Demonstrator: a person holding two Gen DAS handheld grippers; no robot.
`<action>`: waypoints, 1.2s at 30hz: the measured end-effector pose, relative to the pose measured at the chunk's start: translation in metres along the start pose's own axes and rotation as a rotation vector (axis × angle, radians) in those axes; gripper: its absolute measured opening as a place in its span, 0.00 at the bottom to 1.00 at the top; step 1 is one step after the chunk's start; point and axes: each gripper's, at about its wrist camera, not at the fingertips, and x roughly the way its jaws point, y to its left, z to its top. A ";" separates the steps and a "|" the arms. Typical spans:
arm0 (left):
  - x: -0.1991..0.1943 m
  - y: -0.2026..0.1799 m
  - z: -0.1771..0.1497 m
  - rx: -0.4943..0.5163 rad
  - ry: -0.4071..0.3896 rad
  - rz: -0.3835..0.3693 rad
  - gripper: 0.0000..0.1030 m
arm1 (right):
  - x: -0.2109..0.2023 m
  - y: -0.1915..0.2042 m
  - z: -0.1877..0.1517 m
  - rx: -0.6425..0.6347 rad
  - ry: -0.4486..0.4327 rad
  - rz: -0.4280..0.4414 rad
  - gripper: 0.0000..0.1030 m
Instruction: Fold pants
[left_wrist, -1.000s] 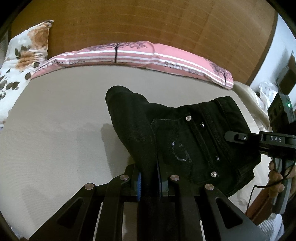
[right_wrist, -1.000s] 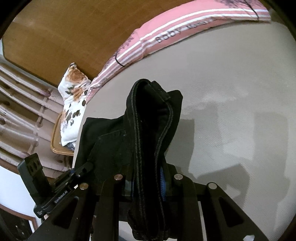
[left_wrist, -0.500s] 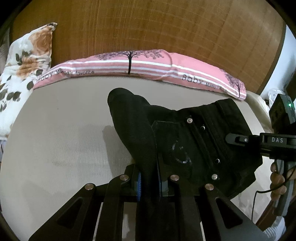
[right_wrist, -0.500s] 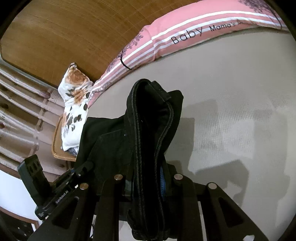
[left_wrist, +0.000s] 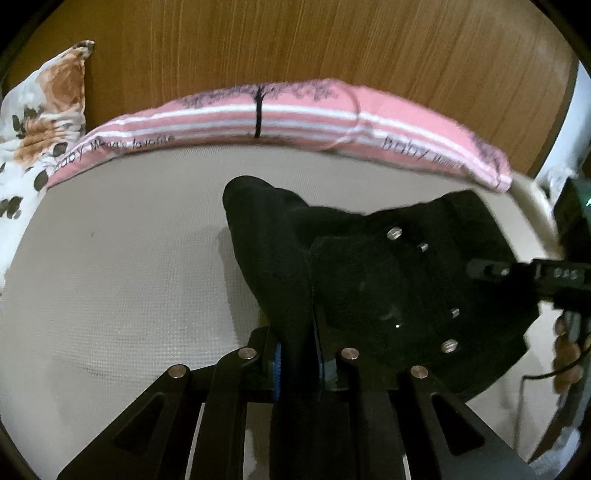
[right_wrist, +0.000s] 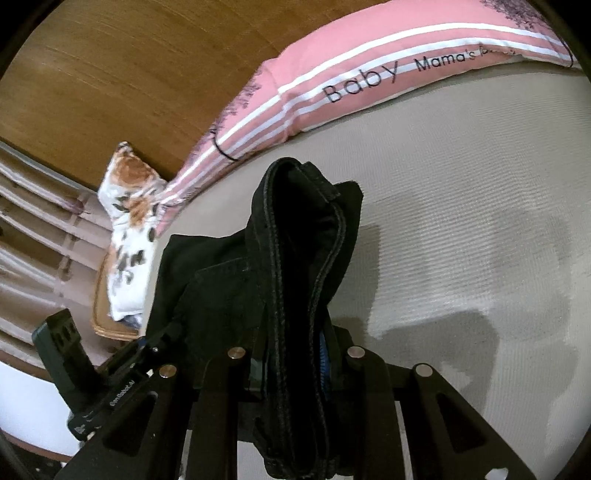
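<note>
Jaws of your left gripper are opening around the black pants; right gripper grips them; folding unfinished above the bed.

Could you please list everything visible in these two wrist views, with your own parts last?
pants: one, black, bunched over the bed, pinched at two spots
bed sheet: one, beige, beneath the pants
long pillow: one, pink with white stripes, along the headboard
floral pillow: one, white and orange, bed corner
headboard: one, brown wood, behind
left gripper: black, jaws opening, fabric between
right gripper: black, clamping fabric
hand: one, holding the right gripper
</note>
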 end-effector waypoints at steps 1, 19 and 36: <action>0.007 0.002 -0.004 0.010 0.011 0.022 0.18 | 0.003 -0.002 0.000 -0.015 -0.001 -0.021 0.19; -0.005 -0.006 -0.071 0.056 -0.044 0.227 0.57 | -0.004 -0.008 -0.058 -0.187 -0.112 -0.291 0.60; -0.083 -0.038 -0.118 0.026 -0.091 0.293 0.69 | -0.046 0.037 -0.123 -0.266 -0.187 -0.375 0.77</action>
